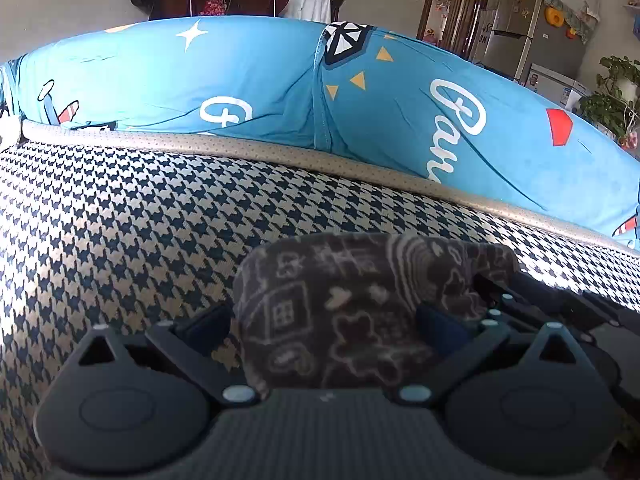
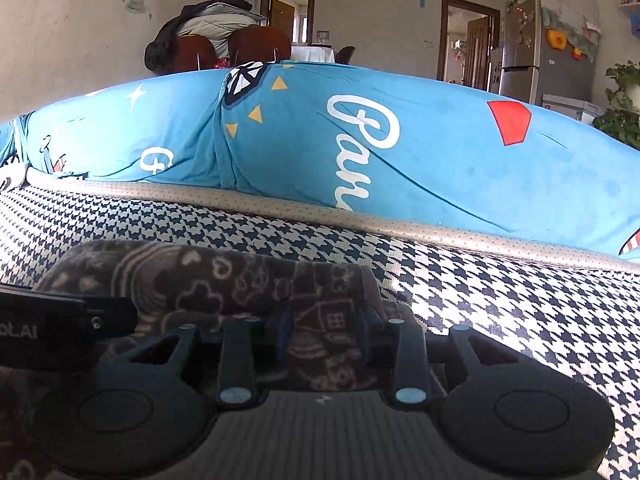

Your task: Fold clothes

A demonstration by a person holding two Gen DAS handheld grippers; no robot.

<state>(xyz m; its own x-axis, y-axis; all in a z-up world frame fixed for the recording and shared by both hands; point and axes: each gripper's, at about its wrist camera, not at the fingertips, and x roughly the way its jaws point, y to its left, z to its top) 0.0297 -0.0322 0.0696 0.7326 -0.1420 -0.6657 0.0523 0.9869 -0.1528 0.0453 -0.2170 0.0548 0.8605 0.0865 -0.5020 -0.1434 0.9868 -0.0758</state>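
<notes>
**Carrying a folded brown bundle across the sofa seat**

On the left, the left gripper [image 1: 324, 320] is sitting with its jaws set fairly wide around the brown patterned garment [image 1: 340, 308]; the cloth is filling the gap between the blue pads, though whether they are truly pressing on it cannot be told. The garment is lying on the houndstooth seat cover [image 1: 120, 220], on its near side, apart from the blue cushion [image 1: 240, 80] at the far edge.

Moving right, the right gripper [image 2: 326, 330] is pinching a ridge of the same garment [image 2: 200, 276] between narrow jaws, and the left gripper's body is poking into its view from the left.

To finish this fold cleanly, both hands are probably best moving together and level, keeping the bundle's far edge straight and the layers stacked. Letting go unevenly is likely to let the thick fleece spring open, so pressing it flat onto the seat before releasing seems wise.
</notes>
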